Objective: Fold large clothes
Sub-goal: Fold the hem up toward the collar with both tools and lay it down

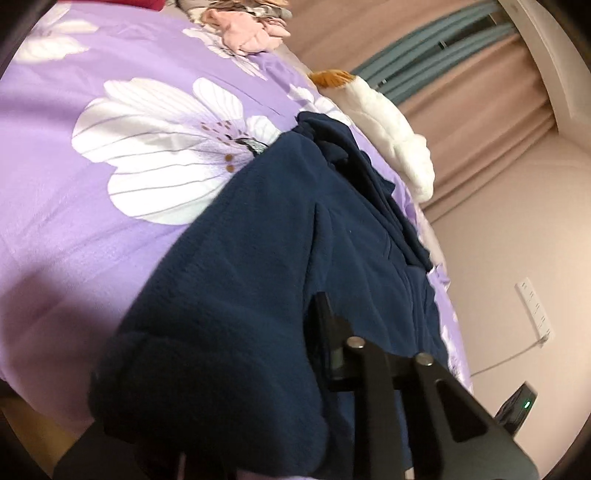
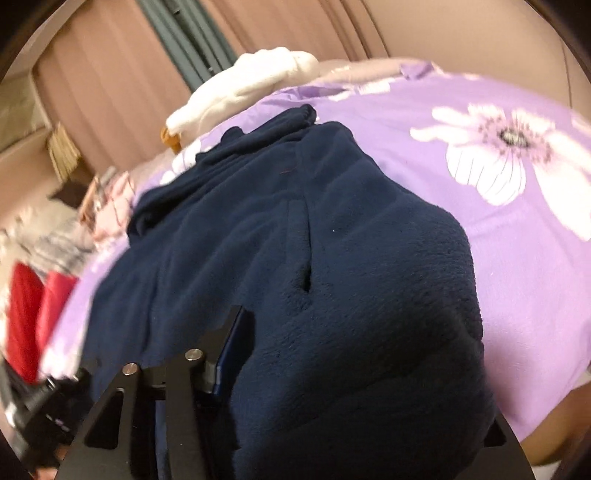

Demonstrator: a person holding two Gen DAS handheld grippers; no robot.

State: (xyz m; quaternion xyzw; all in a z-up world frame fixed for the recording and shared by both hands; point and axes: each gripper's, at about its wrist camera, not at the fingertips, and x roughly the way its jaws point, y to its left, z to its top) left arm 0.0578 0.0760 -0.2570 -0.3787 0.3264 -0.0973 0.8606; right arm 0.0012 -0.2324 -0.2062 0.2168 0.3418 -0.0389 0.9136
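Observation:
A large navy fleece garment (image 1: 258, 266) lies on a bed with a purple flowered cover (image 1: 74, 122). In the left wrist view my left gripper (image 1: 317, 332) is shut on a fold of the fleece; one black finger (image 1: 325, 325) shows and the other is hidden under the cloth. In the right wrist view the same navy garment (image 2: 332, 258) drapes over my right gripper (image 2: 251, 332), which is shut on its edge; one finger (image 2: 229, 339) shows beside the cloth. The purple cover (image 2: 517, 258) lies to the right.
A white quilted item (image 1: 395, 125) lies at the bed's far edge, also in the right wrist view (image 2: 251, 85). Pink clothes (image 1: 243, 33) sit at the far end. Red cloth (image 2: 33, 314) lies left. Beige curtains (image 1: 480, 110), a wall and a power strip (image 1: 535, 310) stand beyond.

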